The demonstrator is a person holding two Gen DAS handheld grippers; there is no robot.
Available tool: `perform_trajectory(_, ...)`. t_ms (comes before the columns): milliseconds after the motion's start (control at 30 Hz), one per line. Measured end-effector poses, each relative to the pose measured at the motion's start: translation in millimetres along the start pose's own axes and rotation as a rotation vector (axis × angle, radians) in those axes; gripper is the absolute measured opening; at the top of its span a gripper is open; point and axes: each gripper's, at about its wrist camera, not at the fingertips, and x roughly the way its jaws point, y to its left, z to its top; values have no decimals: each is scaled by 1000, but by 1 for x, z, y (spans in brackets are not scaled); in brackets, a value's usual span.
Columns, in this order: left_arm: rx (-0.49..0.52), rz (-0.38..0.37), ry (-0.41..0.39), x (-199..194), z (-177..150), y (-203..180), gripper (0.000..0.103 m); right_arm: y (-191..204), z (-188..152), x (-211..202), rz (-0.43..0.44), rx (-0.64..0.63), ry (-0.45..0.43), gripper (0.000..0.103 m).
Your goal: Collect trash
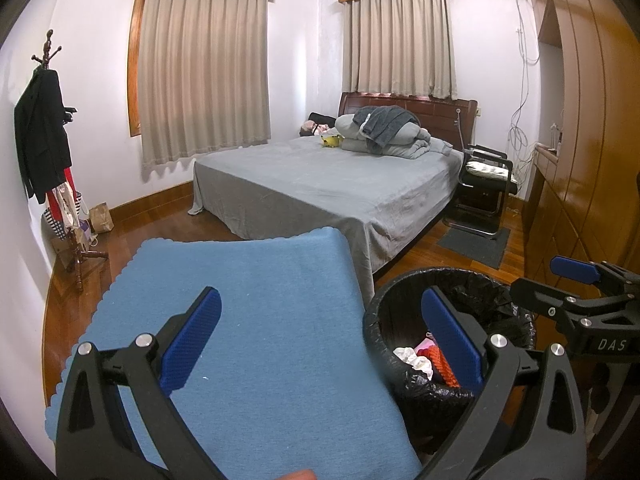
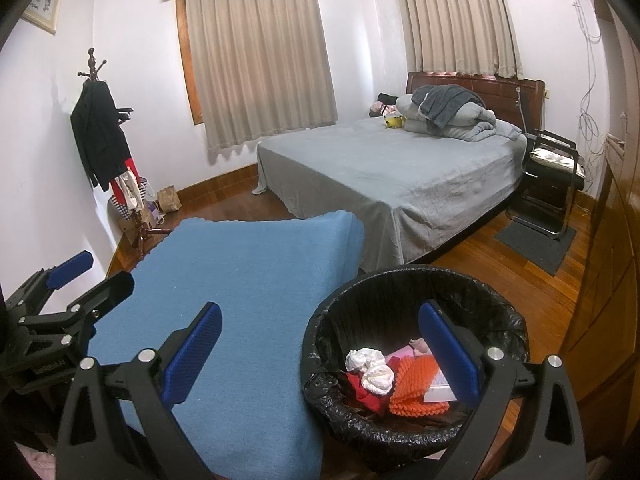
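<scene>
We are holding the left tongs (image 1: pixel 320 336) released and empty over the right edge of the bench under its blue cloth (image 1: pixel 248 320), one blue pad over the cloth and the other over the bin. Just beside the bench, the black-lined trash bin (image 2: pixel 404 292) is standing on the wooden floor, holding crumpled white tissues (image 2: pixel 370 368), a red scrap and an orange bumpy sheet (image 2: pixel 412 390). We are hovering the right tongs (image 2: pixel 320 346) there, spread wide, gripping nothing.
</scene>
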Motion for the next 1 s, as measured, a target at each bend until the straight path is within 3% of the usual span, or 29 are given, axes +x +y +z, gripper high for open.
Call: perform_trajectory(1000, -1, 1, 2, -1, 3, -1, 97, 1, 3, 0, 0, 0, 3, 97)
